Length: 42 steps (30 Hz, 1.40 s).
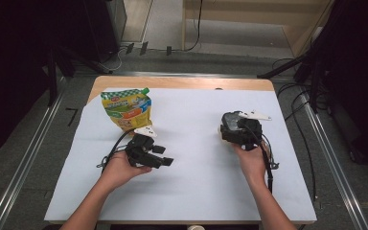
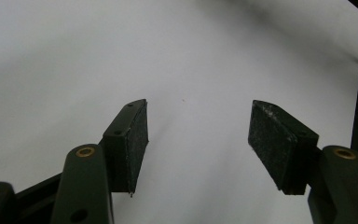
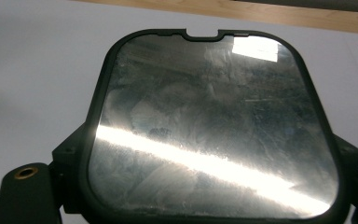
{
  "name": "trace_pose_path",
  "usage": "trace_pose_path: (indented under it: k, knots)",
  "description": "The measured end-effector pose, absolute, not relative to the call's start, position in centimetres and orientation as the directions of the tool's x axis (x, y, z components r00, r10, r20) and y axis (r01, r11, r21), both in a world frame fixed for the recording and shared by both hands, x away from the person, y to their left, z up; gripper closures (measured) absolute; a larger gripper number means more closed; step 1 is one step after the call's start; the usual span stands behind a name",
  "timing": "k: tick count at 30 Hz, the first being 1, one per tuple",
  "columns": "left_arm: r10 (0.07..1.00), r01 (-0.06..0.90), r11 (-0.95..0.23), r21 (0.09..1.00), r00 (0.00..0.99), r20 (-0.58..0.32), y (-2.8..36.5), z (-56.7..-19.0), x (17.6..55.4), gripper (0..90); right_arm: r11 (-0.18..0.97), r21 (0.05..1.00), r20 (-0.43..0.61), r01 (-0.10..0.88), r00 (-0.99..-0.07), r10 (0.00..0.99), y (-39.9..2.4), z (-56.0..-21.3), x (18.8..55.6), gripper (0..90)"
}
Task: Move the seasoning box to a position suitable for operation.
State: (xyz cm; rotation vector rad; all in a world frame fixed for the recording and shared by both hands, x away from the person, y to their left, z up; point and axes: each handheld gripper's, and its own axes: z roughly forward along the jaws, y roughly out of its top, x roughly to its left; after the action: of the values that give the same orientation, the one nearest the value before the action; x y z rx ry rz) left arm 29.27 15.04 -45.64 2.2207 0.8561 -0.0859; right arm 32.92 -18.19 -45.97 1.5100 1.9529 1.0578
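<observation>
Lid point(image 3: 212, 126): flat, glossy face up, notch pointing away from the right gripper point(image 1: 230, 130)
Right gripper: jaws clamp lid's sides
Left gripper point(image 2: 198, 140): jaws apart, nothing between, low over sheet point(image 2: 74, 60)

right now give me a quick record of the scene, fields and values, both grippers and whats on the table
left gripper: jaws open, nothing between the pads, low over the white sheet
right gripper: jaws closed on the dark tray
dark tray: rounded black rim, shiny smeared surface, held by its sides between the jaws
snack pouch: yellow with green top, standing on the sheet beyond the left gripper, untouched
white sheet: covers most of the table
table: wooden edge showing at the far side
</observation>
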Motion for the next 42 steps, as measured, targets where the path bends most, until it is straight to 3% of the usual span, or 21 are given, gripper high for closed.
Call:
trace_pose_path:
  k: [20,30,42]
  knots:
    - [0.551,0.601,-0.516,0.61,0.778,-0.302,14.8,-45.7,29.8,39.0,0.193,0.776,0.114,0.6,-0.436,0.893,-14.4,-46.3,30.6,16.6]
    - [0.554,0.601,-0.509,0.616,0.776,-0.3,15.0,-45.6,29.7,39.1,0.291,0.765,0.083,0.575,-0.537,0.839,-11.0,-47.2,29.5,16.6]
    - [0.557,0.602,-0.503,0.62,0.775,-0.3,15.2,-45.5,29.7,39.1,0.332,0.775,0.044,0.538,-0.569,0.821,-9.7,-48.5,28.5,16.6]
